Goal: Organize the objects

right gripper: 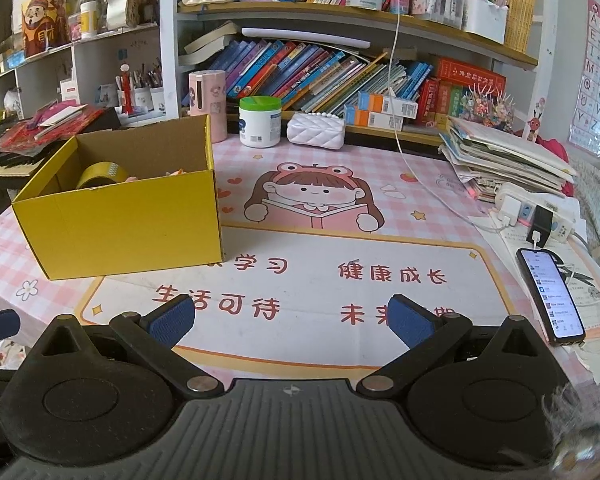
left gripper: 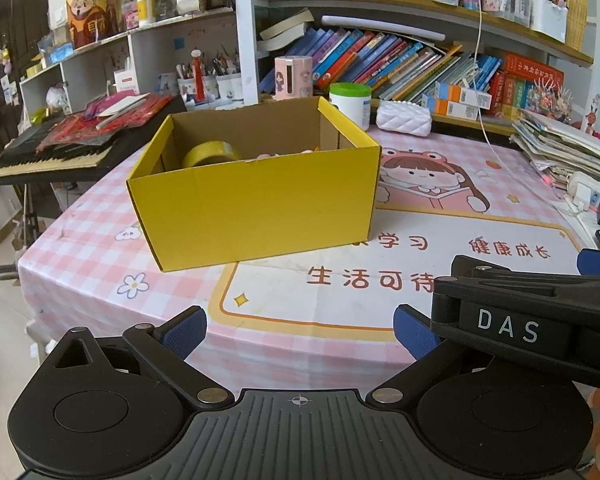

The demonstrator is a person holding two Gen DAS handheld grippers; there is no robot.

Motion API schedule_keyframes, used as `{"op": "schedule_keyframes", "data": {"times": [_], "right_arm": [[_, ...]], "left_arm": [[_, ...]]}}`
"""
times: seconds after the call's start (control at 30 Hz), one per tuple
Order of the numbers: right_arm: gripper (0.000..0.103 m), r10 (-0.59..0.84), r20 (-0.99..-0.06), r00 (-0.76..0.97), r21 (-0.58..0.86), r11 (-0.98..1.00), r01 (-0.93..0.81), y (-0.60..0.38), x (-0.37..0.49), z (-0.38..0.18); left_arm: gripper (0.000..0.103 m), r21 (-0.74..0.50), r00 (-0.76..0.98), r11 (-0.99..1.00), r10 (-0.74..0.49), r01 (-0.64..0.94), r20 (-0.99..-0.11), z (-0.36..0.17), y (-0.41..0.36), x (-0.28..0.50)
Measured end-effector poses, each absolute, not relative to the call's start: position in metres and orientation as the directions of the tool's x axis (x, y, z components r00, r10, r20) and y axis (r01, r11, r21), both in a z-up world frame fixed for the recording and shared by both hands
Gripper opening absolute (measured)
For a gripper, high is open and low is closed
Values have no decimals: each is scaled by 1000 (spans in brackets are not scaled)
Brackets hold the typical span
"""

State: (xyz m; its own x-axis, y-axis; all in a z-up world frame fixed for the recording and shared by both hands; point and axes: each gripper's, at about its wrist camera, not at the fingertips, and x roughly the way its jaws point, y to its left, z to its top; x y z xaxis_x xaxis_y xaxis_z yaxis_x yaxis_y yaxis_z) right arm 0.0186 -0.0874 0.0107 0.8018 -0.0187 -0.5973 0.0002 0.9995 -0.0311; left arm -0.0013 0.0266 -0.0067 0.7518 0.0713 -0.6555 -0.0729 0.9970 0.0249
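Observation:
A yellow cardboard box stands open on the pink checked table mat; it also shows in the right wrist view at the left. Inside it lies a roll of yellow tape, seen too in the right wrist view, with some pink things beside it, mostly hidden by the box wall. My left gripper is open and empty, near the table's front edge, short of the box. My right gripper is open and empty, to the right of the box; its black body shows in the left wrist view.
A phone lies at the right edge by a power strip and a stack of papers. A white tub with a green lid, a white quilted pouch and a pink canister stand at the back. A keyboard stands left.

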Motion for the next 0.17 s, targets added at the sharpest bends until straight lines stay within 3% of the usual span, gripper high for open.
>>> {"op": "schedule_keyframes", "data": {"times": [0.17], "right_arm": [[103,-20,-600,800,-34,999,-1,-87,20,9]], "left_arm": [[101,22,745,997,67,-70,-664,-8,28,0]]}}
